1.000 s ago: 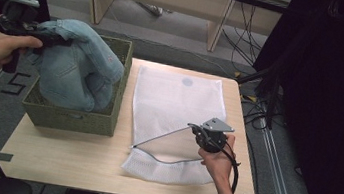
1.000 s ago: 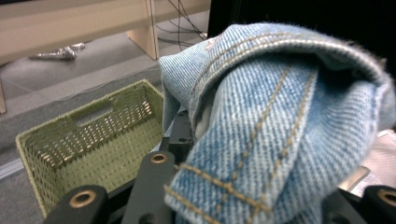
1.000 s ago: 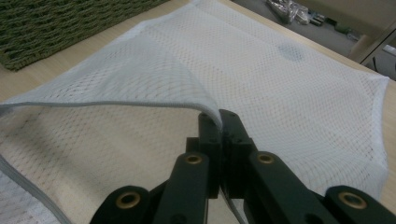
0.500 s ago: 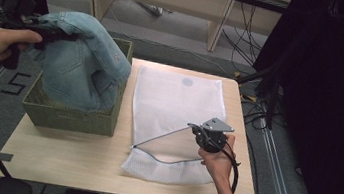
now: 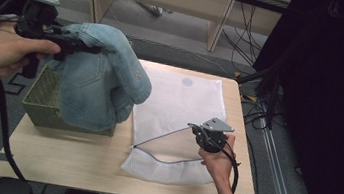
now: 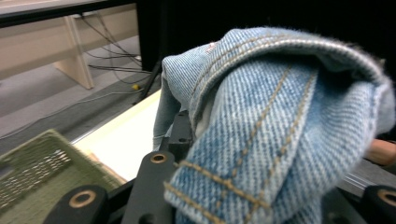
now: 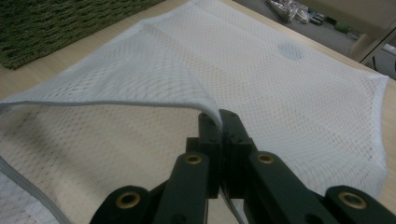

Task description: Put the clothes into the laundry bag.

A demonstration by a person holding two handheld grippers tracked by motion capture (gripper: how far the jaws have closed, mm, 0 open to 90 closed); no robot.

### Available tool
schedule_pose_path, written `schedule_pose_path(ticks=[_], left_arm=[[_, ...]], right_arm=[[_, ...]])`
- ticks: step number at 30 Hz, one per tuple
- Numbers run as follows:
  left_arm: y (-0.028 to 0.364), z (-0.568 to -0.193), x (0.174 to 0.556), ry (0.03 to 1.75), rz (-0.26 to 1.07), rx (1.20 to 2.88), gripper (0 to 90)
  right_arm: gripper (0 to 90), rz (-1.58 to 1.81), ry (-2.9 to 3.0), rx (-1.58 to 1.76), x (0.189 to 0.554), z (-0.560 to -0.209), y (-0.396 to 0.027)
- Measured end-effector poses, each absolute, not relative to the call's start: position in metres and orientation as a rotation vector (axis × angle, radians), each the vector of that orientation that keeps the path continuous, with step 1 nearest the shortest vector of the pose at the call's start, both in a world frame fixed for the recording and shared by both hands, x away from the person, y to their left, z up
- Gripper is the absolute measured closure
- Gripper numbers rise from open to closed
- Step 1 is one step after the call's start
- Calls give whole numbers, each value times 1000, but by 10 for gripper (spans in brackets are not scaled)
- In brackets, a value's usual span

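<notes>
Left hand-held gripper (image 5: 73, 46), high at 10 o'clock in the high view: jaws clamped on a thick fold of the denim garment (image 5: 101, 80). Left gripper view shows the waistband or hem seam bunched between the jaws (image 6: 280, 140). Garment hangs off the grip, its lower part draped over the near right corner of the green woven basket (image 5: 40, 102); cannot tell whether the hem rests on the bench (image 5: 75, 165).

Right hand-held gripper (image 5: 204, 133), at 5 o'clock: jaws pinched tight on the upper lip of the white mesh laundry bag (image 5: 179, 103). Right gripper view shows that edge lifted (image 7: 140, 100), mouth gaping toward 7 o'clock. Bag lies flat on the bench, just beside the basket.

Handling, as judged:
- Denim: soft but weighty, floppy, thick at seams. Will sag and swing from a single hold. Not slippery, not fragile. Waistband fold gives a firm bite; a single layer of leg cloth would likely pull thin.
- Mesh bag: very light, limp, thin. Slides on the bench if pushed by the load. Best held at the zip-edged lip, where it is now; mesh alone may snag or slip out.
- Mouth opening looks shallow for a bulky bundle; feeding it in by a trailing end seems easier.
</notes>
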State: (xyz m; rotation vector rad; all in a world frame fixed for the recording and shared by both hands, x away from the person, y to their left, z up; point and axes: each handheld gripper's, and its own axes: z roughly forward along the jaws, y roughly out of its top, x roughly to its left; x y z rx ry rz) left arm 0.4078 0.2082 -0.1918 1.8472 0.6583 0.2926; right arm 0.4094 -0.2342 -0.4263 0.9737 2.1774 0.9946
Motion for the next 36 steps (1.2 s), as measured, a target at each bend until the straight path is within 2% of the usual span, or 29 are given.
schedule_pose_path(ticks=[17, 29, 36], left_arm=[[144, -196, 379, 453, 37, 1795, 685], [96, -245, 379, 399, -96, 1818, 680], [79, -285, 387, 431, -106, 1867, 676]], right_arm=[[892, 1030, 2155, 1002, 410, -425, -236], [892, 1043, 2154, 1000, 410, -423, -240], [892, 1062, 2150, 1011, 410, -423, -240]])
